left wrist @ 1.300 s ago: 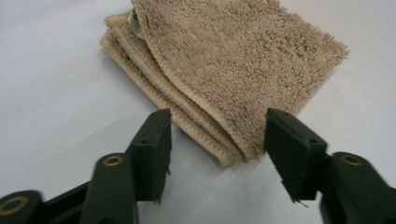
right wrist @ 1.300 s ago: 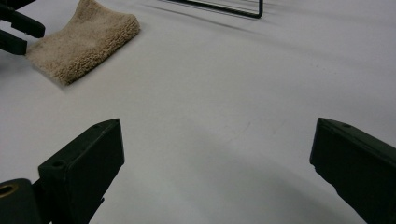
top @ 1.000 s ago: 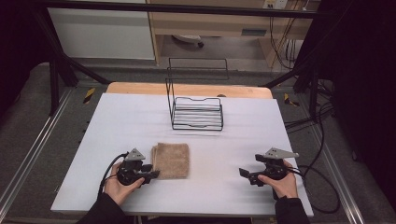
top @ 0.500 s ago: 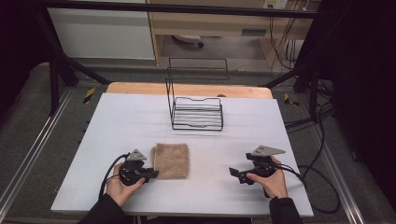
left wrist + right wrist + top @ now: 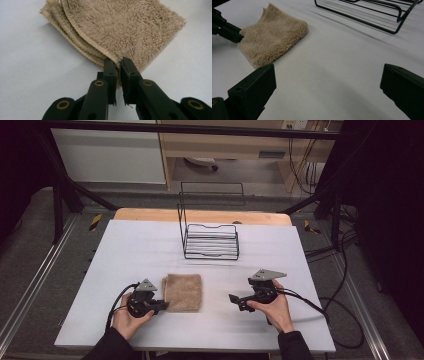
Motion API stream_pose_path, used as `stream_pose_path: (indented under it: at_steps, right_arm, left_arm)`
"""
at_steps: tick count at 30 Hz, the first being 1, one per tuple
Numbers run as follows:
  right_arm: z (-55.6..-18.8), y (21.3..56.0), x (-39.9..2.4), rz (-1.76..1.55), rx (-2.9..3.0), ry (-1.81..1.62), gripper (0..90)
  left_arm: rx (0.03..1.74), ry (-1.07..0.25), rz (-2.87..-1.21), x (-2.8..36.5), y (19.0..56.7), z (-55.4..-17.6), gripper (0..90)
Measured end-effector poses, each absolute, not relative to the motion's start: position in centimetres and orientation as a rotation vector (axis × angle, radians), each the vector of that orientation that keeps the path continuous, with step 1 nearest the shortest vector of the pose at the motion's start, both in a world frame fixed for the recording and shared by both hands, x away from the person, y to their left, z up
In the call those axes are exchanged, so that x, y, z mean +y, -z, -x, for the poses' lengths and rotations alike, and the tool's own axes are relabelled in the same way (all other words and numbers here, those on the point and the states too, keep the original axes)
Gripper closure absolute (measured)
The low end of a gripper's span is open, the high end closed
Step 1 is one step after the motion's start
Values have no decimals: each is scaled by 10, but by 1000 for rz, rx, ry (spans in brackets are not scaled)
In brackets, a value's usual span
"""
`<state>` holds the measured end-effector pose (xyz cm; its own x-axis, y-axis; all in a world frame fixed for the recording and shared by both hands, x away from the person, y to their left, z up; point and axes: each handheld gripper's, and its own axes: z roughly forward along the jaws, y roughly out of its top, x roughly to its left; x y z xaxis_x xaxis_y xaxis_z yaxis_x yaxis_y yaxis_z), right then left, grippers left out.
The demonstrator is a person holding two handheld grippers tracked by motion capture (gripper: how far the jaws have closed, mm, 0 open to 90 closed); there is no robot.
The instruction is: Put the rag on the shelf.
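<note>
My left hand-held gripper [image 5: 118,65] pinches the near corner of the folded tan towel [image 5: 120,27], its jaws having just closed onto the layered edge. The towel lies flat on the white bench [image 5: 130,245], near its front edge and left of centre. My right hand-held gripper [image 5: 234,299] hovers well apart to the towel's right, jaws spread wide and holding nothing. A black wire rack [image 5: 210,242] stands farther back.
</note>
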<state>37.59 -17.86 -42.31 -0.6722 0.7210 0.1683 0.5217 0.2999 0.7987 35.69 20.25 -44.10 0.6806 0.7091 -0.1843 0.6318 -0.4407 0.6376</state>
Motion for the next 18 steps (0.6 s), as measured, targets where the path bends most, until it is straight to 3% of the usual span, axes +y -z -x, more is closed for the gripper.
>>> stream_pose_path:
  at_steps: [18]
  right_arm:
    - [-403,417,-113,-1178,2357,-1316,39]
  left_arm:
    - [999,-181,-2212,202,444,-355,798]
